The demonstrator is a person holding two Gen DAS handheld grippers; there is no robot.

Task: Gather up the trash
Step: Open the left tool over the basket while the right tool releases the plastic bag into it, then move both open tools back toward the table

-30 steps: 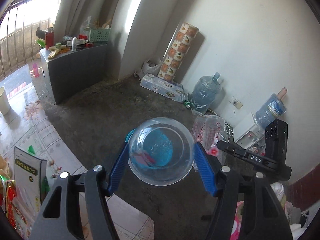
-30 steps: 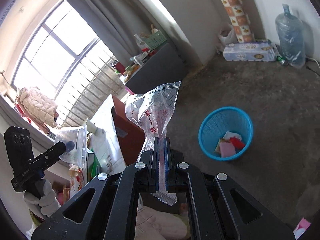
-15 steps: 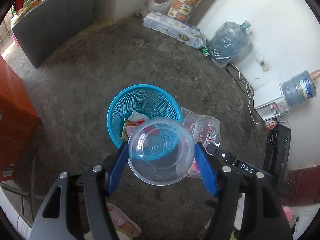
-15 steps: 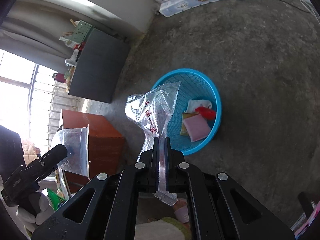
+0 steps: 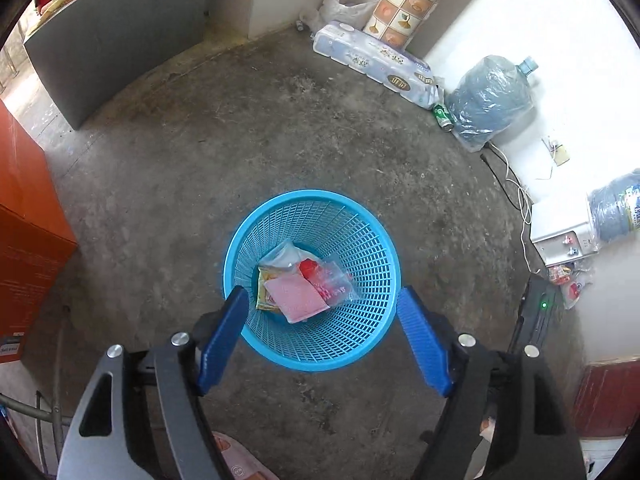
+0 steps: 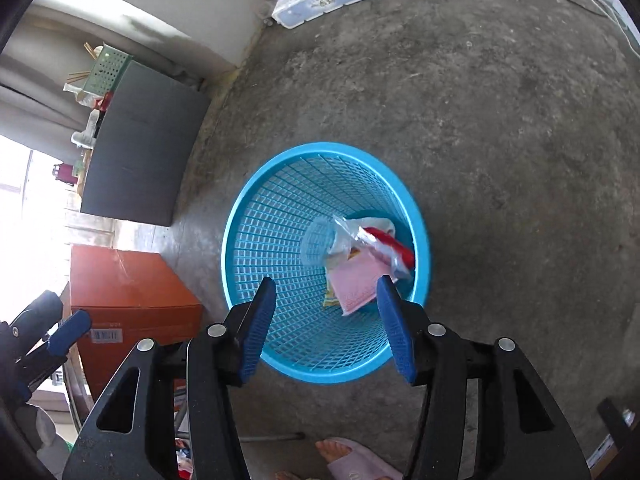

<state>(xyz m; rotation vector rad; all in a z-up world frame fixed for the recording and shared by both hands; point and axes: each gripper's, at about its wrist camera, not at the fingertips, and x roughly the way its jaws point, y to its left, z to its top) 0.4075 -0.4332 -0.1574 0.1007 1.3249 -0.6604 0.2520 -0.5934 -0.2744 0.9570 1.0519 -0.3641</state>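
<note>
A blue mesh trash basket [image 5: 362, 332] stands on the concrete floor and shows in the right wrist view [image 6: 256, 240] too. Inside lie a pink packet [image 5: 296, 300], a clear plastic bag with red print [image 5: 334, 286] and a clear plastic cup [image 6: 320, 240] on its side. My left gripper [image 5: 322, 336] is open and empty above the basket's near rim. My right gripper [image 6: 326, 320] is open and empty, also above the basket. The left gripper shows at the lower left of the right wrist view [image 6: 52, 340].
An orange box [image 5: 24, 248] stands left of the basket. A grey cabinet [image 5: 116, 36] is at the back left. A pack of paper rolls [image 5: 376, 64], a can [image 5: 443, 117] and water jugs [image 5: 492, 100] line the far wall. Slippered feet [image 6: 352, 460] are below.
Both grippers opened over the basket. The clear cup left my left gripper and the plastic bag left my right gripper; both now lie in the basket.
</note>
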